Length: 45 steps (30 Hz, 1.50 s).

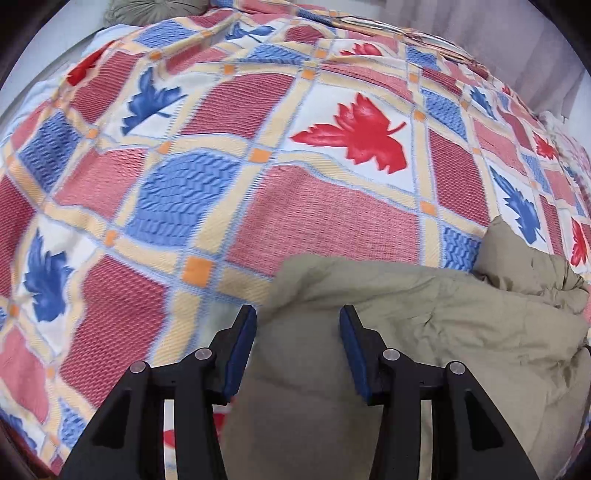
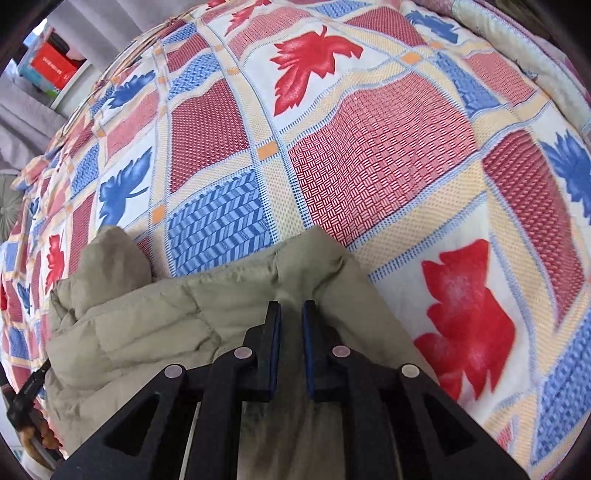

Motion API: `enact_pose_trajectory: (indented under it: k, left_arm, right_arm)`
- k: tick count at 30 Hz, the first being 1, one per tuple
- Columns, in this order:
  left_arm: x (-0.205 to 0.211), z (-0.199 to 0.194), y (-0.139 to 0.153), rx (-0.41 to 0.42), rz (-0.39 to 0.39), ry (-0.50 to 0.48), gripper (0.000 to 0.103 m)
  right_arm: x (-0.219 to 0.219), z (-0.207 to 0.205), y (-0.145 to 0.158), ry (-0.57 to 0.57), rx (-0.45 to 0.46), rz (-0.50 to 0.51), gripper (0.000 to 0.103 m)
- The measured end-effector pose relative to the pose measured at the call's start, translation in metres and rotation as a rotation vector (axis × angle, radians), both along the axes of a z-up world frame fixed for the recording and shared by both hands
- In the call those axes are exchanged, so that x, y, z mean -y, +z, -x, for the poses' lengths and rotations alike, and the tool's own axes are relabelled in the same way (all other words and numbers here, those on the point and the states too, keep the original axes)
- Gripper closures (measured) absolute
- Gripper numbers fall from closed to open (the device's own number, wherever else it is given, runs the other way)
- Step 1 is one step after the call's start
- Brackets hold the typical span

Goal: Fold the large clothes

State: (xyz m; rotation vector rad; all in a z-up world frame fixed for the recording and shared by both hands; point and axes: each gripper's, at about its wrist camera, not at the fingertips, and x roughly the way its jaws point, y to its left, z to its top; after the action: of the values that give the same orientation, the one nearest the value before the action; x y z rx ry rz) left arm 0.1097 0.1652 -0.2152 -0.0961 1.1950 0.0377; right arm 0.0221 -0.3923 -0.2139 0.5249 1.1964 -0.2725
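A khaki padded jacket (image 1: 424,332) lies crumpled on a bed covered by a patchwork leaf blanket (image 1: 295,184). My left gripper (image 1: 297,317) is open, its jaws standing wide apart over the jacket's left edge, with fabric below and between them. In the right wrist view the jacket (image 2: 166,317) fills the lower left. My right gripper (image 2: 291,310) is shut on a fold of the jacket near its right corner, with cloth pinched between the blue pads (image 2: 275,332).
The blanket (image 2: 369,166) spreads over the whole bed. A grey round cushion (image 1: 147,9) lies at the far edge. Grey curtains (image 1: 498,33) hang behind the bed. Shelves with a red box (image 2: 51,64) stand at the upper left. The left gripper's dark edge (image 2: 26,398) shows at lower left.
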Motion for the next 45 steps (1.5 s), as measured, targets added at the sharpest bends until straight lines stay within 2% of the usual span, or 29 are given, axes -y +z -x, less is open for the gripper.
enact_pose_trajectory:
  k: [7, 12, 24, 26, 27, 28, 29, 30, 31, 33, 39, 41, 45]
  left_arm:
    - [-0.012, 0.031, 0.012, -0.029, -0.021, 0.003, 0.054]
    - [-0.003, 0.06, 0.023, -0.056, -0.055, -0.045, 0.054]
    - [0.015, 0.129, 0.042, -0.182, 0.019, -0.106, 0.054]
    - [0.019, 0.137, 0.047, -0.194, 0.025, -0.118, 0.054]
    - [0.019, 0.14, 0.049, -0.199, 0.029, -0.12, 0.054]
    - [0.019, 0.143, 0.051, -0.205, 0.035, -0.122, 0.053]
    - [0.019, 0.146, 0.053, -0.212, 0.039, -0.124, 0.047]
    - [0.018, 0.149, 0.056, -0.213, 0.04, -0.122, 0.022]
    - [0.017, 0.153, 0.061, -0.197, 0.033, -0.112, 0.008]
    - [0.016, 0.158, 0.069, -0.171, 0.028, -0.114, 0.007]
    - [0.009, 0.166, 0.08, -0.177, 0.06, -0.099, 0.007]
    - [0.007, 0.167, 0.083, -0.175, 0.071, -0.094, 0.001]
    - [0.008, 0.165, 0.089, -0.165, 0.057, -0.112, 0.0]
  right_arm:
    - [-0.027, 0.041, 0.032, 0.012, 0.022, -0.002, 0.09]
    - [-0.056, 0.068, 0.041, 0.044, -0.007, -0.023, 0.09]
    - [-0.119, 0.114, 0.059, 0.091, -0.099, -0.14, 0.089]
    - [-0.128, 0.118, 0.06, 0.1, -0.12, -0.158, 0.085]
    - [-0.133, 0.119, 0.062, 0.105, -0.127, -0.159, 0.075]
    - [-0.137, 0.121, 0.064, 0.111, -0.13, -0.158, 0.059]
    - [-0.141, 0.121, 0.067, 0.12, -0.13, -0.154, 0.051]
    - [-0.147, 0.123, 0.071, 0.131, -0.127, -0.15, 0.048]
    - [-0.152, 0.123, 0.074, 0.143, -0.127, -0.15, 0.048]
    - [-0.16, 0.124, 0.078, 0.155, -0.134, -0.158, 0.048]
    - [-0.182, 0.122, 0.089, 0.19, -0.148, -0.163, 0.048]
    - [-0.188, 0.122, 0.092, 0.196, -0.148, -0.165, 0.048]
    - [-0.197, 0.121, 0.097, 0.208, -0.147, -0.164, 0.045]
